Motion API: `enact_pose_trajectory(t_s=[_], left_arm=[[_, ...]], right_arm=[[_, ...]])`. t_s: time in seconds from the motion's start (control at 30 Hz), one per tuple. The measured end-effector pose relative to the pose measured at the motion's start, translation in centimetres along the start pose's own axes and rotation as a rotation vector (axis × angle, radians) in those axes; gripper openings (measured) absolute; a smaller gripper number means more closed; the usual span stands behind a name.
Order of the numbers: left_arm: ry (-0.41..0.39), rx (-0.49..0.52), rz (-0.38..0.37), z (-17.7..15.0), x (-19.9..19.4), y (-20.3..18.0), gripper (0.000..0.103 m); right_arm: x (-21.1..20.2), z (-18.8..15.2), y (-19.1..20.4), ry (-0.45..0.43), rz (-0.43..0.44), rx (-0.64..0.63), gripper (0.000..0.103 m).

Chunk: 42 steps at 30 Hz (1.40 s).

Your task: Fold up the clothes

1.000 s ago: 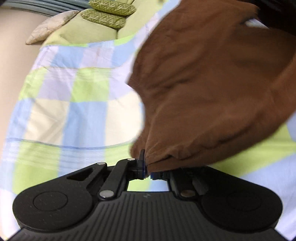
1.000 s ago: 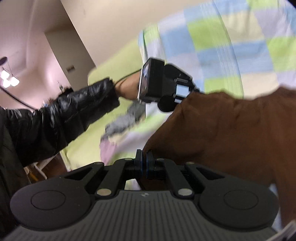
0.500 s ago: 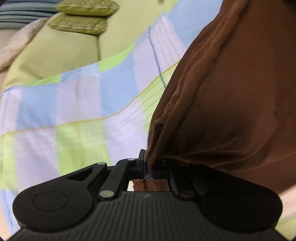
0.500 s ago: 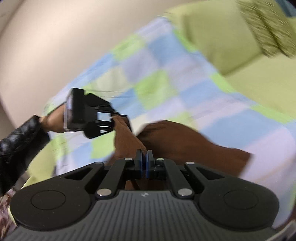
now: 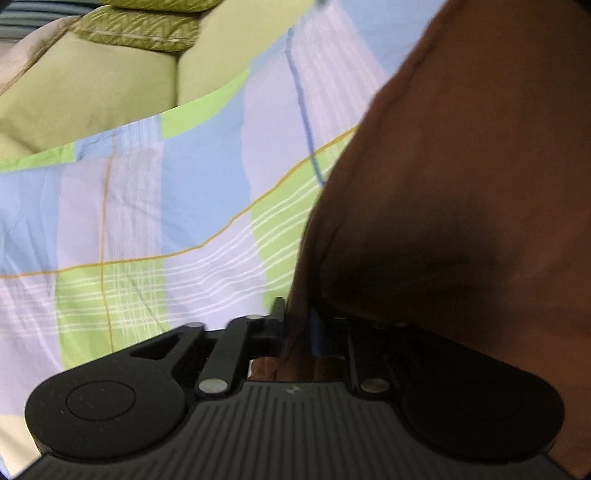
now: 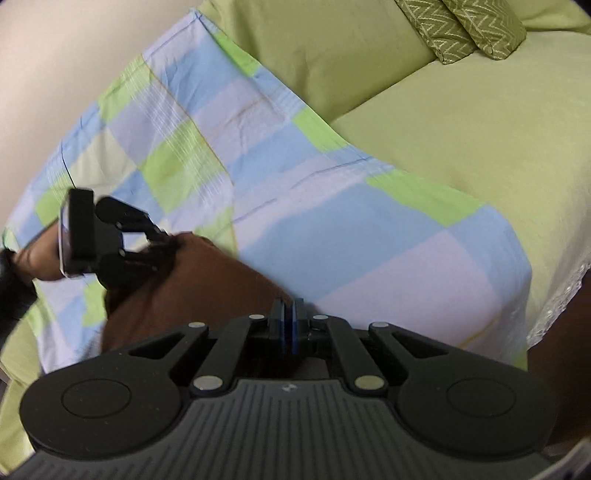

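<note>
I work over a bed [image 6: 480, 122] made up in plain lime-green sheeting, filling the upper right of my right wrist view. A checked sheet [image 6: 332, 229] in pale blue, lilac and green lies spread across it, running from upper left to lower right. On that sheet rests the brown garment [image 6: 192, 288], at lower left. Two green zigzag-patterned pillows [image 6: 461, 26] sit at the top edge, stacked one beside the other on the green sheeting.
</note>
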<state>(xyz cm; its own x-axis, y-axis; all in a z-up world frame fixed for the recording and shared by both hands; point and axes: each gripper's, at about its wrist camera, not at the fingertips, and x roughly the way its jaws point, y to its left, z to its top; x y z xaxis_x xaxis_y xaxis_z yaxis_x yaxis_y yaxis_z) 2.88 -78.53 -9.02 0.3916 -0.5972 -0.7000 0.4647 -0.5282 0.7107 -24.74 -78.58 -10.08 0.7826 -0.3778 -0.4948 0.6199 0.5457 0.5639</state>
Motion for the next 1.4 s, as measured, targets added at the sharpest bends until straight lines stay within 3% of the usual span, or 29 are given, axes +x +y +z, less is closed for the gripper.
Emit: enact_pose_trajectory(t_s=[0.17, 0.23, 0.3, 0.37, 0.47, 0.53, 0.7, 0.83, 1.03, 1.13, 1.4], left_arm=[[0.032, -0.189, 0.049, -3.7, -1.1, 2.6, 0.043], [0.024, -0.291, 0.076, -5.9, -3.1, 2.9, 0.043], [0.0, -0.352, 0.07, -7.3, -5.0, 2.5, 0.043], [-0.051, -0.475, 0.05, -9.5, -8.3, 1.1, 0.044], [-0.139, -0.689, -0.044, -12.6, -13.2, -1.3, 0.048], [-0.218, -0.879, -0.177, -14.1, -16.8, -5.1, 0.049], [-0.297, -1.151, -0.4, -14.4, -20.5, -13.4, 0.05], [-0.339, -1.331, -0.548, -13.6, -19.5, -17.0, 0.051], [-0.407, -1.473, -0.652, -11.4, -16.4, -19.3, 0.051], [-0.456, -1.533, -0.682, -10.9, -13.5, -19.1, 0.051], [-0.638, -1.636, -0.668, -9.8, -11.8, -21.2, 0.048]], right_arm=[[-2.0, -0.4, 0.3, -0.06, -0.098, -0.043, 0.011], [-3.0, -0.5, 0.6, -0.085, -0.097, -0.049, 0.012], [-4.3, -0.9, 1.2, -0.103, -0.076, -0.074, 0.019], [-4.8, -1.4, 1.2, -0.086, -0.05, -0.076, 0.025], [-5.3, -2.3, 0.9, -0.05, -0.004, -0.045, 0.025], [-5.9, -3.3, 0.7, -0.036, 0.032, -0.014, 0.026], [-5.9, -5.8, 2.2, 0.014, 0.101, -0.031, 0.031], [-5.6, -6.9, 3.0, 0.02, 0.133, -0.056, 0.039], [-6.0, -7.2, 3.3, 0.017, 0.101, -0.059, 0.042], [-6.3, -7.1, 3.2, 0.013, 0.101, -0.064, 0.044], [-5.9, -5.1, 1.5, -0.038, 0.15, -0.034, 0.048]])
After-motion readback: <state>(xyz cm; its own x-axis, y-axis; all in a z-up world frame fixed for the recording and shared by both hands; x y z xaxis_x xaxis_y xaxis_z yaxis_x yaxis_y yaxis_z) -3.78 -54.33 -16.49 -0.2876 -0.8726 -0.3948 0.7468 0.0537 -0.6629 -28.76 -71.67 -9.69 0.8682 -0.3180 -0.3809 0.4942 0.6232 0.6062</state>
